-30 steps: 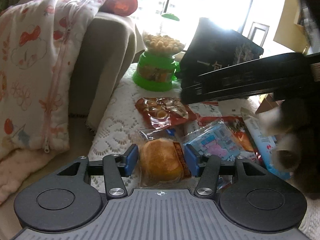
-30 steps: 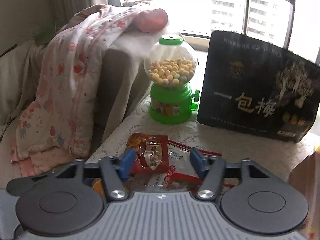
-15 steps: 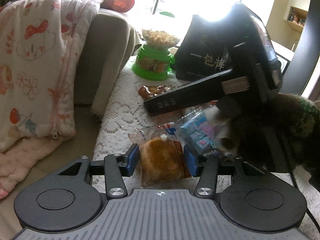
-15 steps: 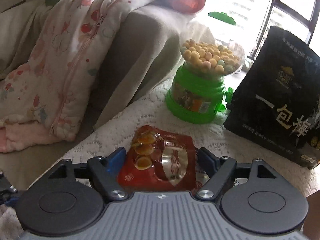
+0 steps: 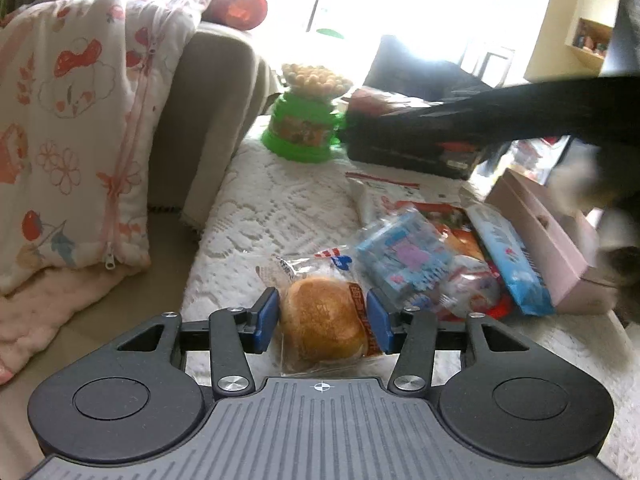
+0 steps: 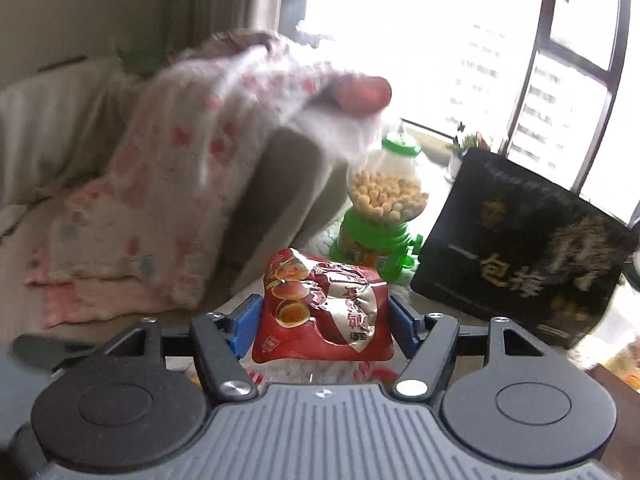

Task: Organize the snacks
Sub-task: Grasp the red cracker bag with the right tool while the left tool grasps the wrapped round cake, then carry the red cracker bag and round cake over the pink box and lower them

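Observation:
My left gripper [image 5: 322, 322] stands around a wrapped round bun [image 5: 323, 320] lying on the white lace cloth [image 5: 276, 200]; the blue pads sit at its sides with small gaps. My right gripper [image 6: 323, 324] is shut on a red snack packet [image 6: 322, 306] and holds it up in the air. In the left wrist view the right gripper's dark body [image 5: 460, 128] crosses above the snack pile, blurred. A blue cartoon packet [image 5: 404, 256] and a blue-white packet [image 5: 508, 256] lie right of the bun.
A green candy dispenser [image 6: 380, 216] and a black snack bag [image 6: 520, 252] stand at the back by the window. A pink box [image 5: 548, 236] lies at the right. A sofa arm with a flowered quilt [image 5: 72, 120] borders the left side.
My right gripper closed on the red packet and lifted it off the cloth, rising and pulling back. My left gripper stayed around the bun.

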A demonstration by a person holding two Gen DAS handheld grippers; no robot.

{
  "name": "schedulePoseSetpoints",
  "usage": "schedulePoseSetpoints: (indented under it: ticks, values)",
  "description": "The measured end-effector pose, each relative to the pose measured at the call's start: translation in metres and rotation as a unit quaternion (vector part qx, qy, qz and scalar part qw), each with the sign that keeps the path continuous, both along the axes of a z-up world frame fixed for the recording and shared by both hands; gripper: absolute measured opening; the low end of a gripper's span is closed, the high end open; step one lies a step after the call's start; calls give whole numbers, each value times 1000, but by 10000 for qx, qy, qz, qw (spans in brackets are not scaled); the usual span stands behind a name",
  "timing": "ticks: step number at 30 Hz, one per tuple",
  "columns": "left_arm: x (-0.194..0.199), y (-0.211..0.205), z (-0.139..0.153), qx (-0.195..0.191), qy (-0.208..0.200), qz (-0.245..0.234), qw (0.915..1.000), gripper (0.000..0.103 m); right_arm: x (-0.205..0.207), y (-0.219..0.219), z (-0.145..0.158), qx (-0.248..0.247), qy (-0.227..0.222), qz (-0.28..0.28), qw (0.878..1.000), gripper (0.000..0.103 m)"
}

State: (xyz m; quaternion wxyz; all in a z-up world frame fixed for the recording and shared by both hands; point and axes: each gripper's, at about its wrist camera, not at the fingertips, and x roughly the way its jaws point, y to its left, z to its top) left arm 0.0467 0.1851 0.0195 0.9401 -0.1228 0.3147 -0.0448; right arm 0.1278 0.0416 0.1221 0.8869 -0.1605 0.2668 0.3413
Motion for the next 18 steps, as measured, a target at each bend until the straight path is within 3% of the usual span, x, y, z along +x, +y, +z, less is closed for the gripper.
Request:
schedulePoseSetpoints:
  ticks: [5, 11, 14, 18]
  values:
    - [-32, -19, 3, 53, -129, -420, 9990, 47, -57, -60, -6, -63, -133, -129, 9998, 68]
    - [-70, -62, 18, -30, -223, -1261, 9918, 31, -119, -115, -46, -384, -145, -476, 9980, 69]
    - [-75, -91, 17, 328, -151, -1441, 9889, 29, -138, -137, -70, -381, -45, -856, 9956, 69]
    - [-75, -117, 19, 958, -128, -1436, 9849, 34, -150, -149, -94, -378, -49, -1434, 9889, 71]
